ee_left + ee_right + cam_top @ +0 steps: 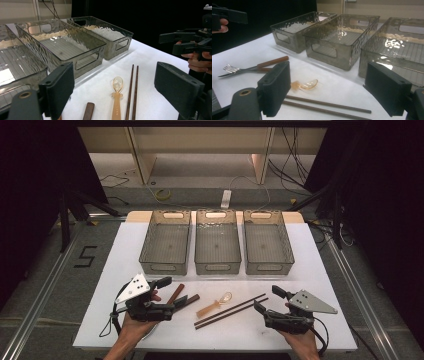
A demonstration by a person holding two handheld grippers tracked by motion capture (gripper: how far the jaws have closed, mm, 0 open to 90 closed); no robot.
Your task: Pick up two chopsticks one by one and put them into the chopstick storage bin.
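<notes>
Nearest, at six o'clock, left gripper [167, 295] and right gripper [265, 301] hover with jaws wide apart, holding nothing. Between them lie fork [181, 301], amber spoon [214, 305] and chopsticks [231, 311]. At twelve o'clock stand three empty bins [217, 248]. Sorting seems unstarted; next, close on one utensil.

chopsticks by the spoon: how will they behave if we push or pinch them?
The chopsticks are thin, straight rods lying flat on the white table, so they probably stay stiff but roll or skid when nudged. Being a loose pair side by side, they may well split apart. Their low profile likely makes a pinch off the surface fiddly.
</notes>
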